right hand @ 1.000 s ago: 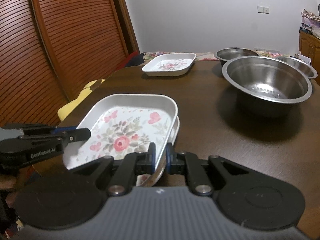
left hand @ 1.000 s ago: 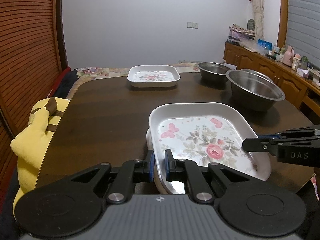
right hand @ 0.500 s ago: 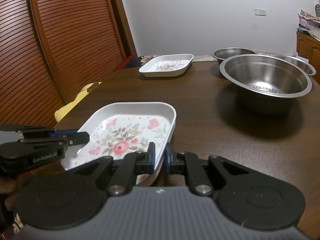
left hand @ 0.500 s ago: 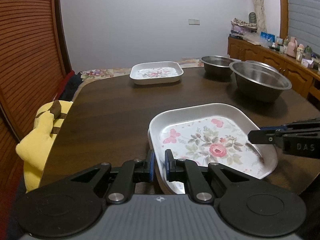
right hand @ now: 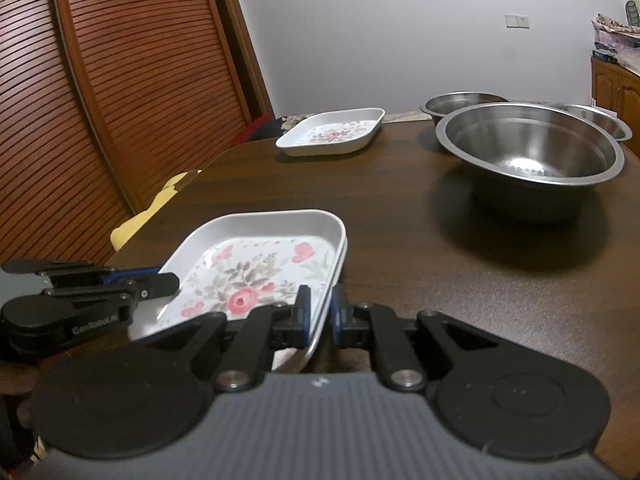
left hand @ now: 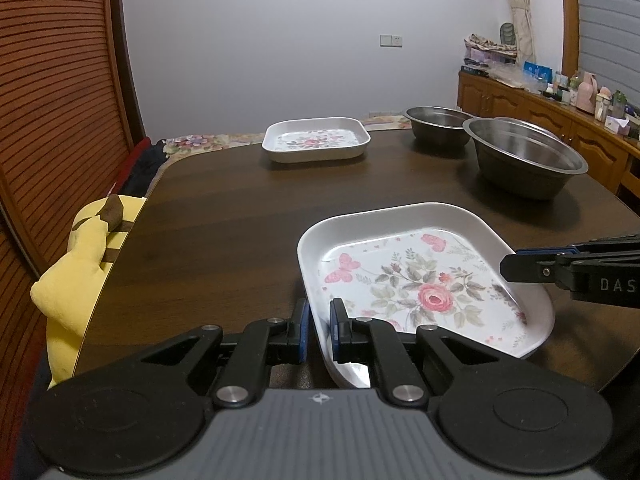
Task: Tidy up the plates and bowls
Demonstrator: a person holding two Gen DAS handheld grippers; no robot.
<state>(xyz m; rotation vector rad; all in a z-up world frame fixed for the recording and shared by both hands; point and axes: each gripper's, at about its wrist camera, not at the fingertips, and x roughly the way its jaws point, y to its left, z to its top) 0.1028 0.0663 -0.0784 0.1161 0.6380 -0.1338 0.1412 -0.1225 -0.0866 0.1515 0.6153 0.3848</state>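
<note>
Two tools pinch one floral tray (left hand: 420, 280) by opposite rims. From the left wrist, the left tool (left hand: 318, 332) has its blue-padded fingers clamped on the tray's near-left rim; the tray is a rounded rectangle, glossy white, printed with a pink rose and butterflies. A second tray edge seems to sit nested beneath it, though whether they touch is unclear. The right tool (left hand: 508, 268) grips the far-right rim. On the dark wood-grain table (left hand: 224, 216) a matching far tray (left hand: 316, 139) lies flat, with round steel bowls (left hand: 524, 160) to its right. A yellow plush (left hand: 80, 264) sits by the table's left edge.

From the right wrist, the right tool (right hand: 320, 316) nips the tray's (right hand: 260, 268) thin right rim between its pads, the left tool (right hand: 168, 284) holding the opposite rim. The tray tilts, low over the table's (right hand: 400, 216) near corner. Beyond stand the far tray (right hand: 332, 132) and the shiny, deep steel bowls (right hand: 528, 156), well apart from it.
</note>
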